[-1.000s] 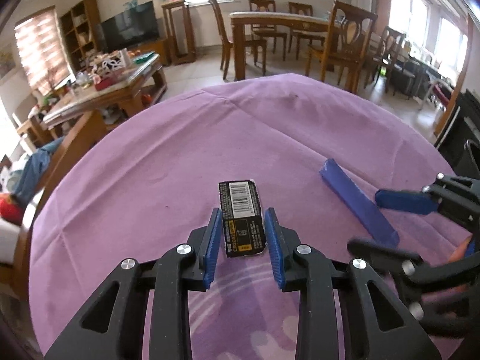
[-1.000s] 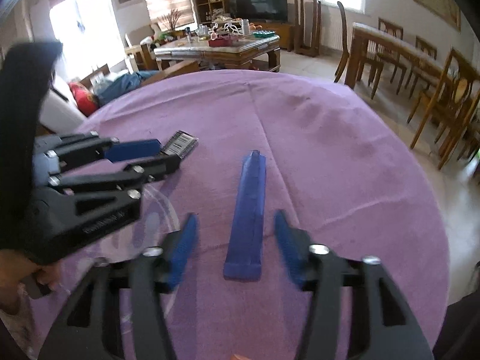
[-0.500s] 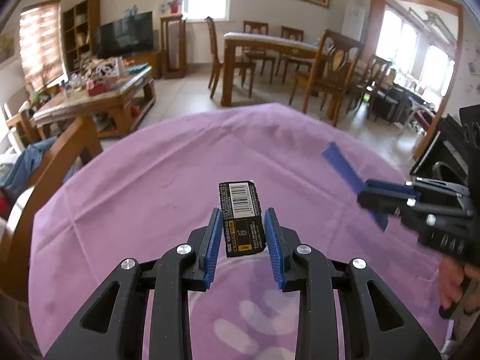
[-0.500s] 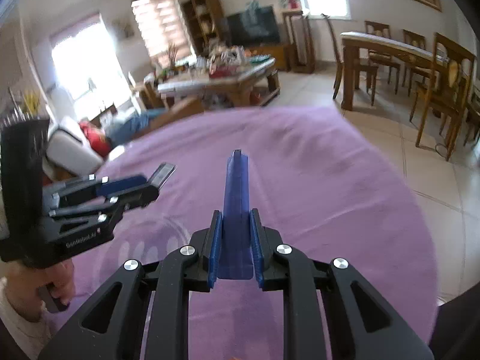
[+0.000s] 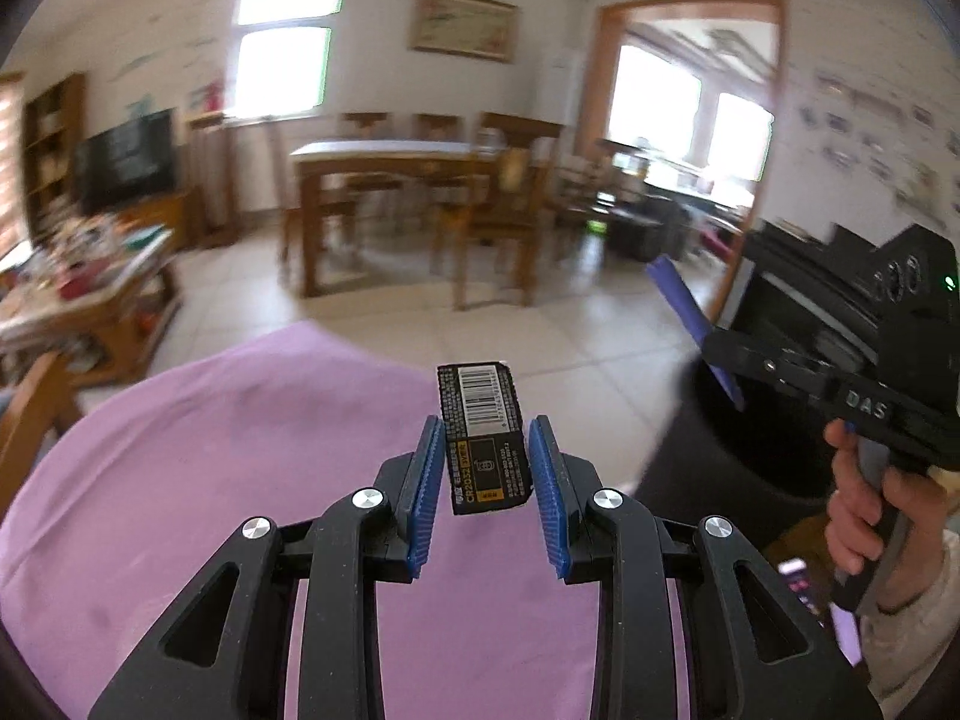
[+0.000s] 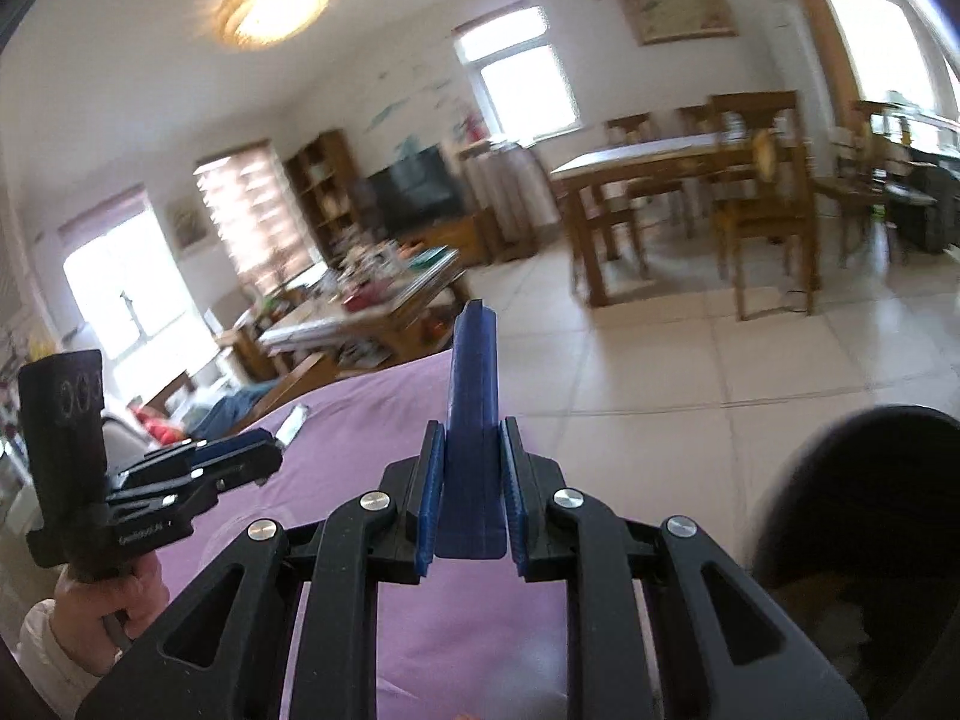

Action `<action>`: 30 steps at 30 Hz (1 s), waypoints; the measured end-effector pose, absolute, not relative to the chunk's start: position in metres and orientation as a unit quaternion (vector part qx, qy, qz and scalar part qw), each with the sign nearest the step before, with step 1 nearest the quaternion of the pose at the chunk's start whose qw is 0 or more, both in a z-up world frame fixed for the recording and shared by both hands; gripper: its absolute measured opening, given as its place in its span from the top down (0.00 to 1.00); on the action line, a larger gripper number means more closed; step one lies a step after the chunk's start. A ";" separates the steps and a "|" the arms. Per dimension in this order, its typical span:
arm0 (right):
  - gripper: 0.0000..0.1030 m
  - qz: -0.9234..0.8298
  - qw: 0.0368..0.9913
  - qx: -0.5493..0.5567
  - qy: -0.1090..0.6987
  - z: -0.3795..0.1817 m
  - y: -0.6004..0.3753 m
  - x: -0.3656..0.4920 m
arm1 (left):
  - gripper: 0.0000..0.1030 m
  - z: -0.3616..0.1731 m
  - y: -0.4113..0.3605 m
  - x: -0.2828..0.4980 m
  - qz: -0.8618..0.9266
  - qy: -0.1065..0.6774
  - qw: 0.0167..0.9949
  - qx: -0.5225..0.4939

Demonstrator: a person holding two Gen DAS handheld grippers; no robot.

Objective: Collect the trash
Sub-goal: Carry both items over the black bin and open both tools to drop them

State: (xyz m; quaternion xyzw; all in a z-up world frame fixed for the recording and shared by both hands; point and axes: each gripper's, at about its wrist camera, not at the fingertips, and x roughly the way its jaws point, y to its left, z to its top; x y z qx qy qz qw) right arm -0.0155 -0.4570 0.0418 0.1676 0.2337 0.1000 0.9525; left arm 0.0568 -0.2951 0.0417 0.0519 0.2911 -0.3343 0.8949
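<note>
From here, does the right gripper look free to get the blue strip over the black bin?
Probably yes: the right gripper holds the blue strip lifted off the cloth, and the black bin sits open beside it, nothing between.

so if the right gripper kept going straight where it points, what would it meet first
Probably nothing close. The right gripper, shut on the blue strip, aims past the purple table's edge toward bare floor tiles. The dark bin sits off to its right; depth is unclear.

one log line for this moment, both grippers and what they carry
left gripper: shut on battery pack | right gripper: shut on blue strip | both lifted off purple tablecloth | black bin at right
</note>
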 end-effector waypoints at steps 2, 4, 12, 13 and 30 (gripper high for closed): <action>0.82 0.077 0.954 0.180 0.227 0.041 -0.484 -0.032 | 0.71 0.039 -0.327 0.049 -0.363 0.292 0.883 0.059; 0.81 0.048 0.954 0.195 0.221 0.038 -0.517 -0.052 | 0.71 0.035 -0.364 0.042 -0.396 0.296 0.867 0.062; 0.81 -0.039 0.944 0.253 0.208 0.009 -0.609 -0.114 | 0.71 0.000 -0.480 0.017 -0.488 0.325 0.808 0.061; 0.81 -0.045 0.942 0.257 0.209 0.005 -0.618 -0.116 | 0.71 -0.004 -0.491 0.014 -0.495 0.330 0.802 0.061; 0.07 -0.068 0.927 0.290 0.227 -0.038 -0.650 -0.137 | 0.06 -0.047 -0.584 -0.012 -0.505 0.322 0.790 0.132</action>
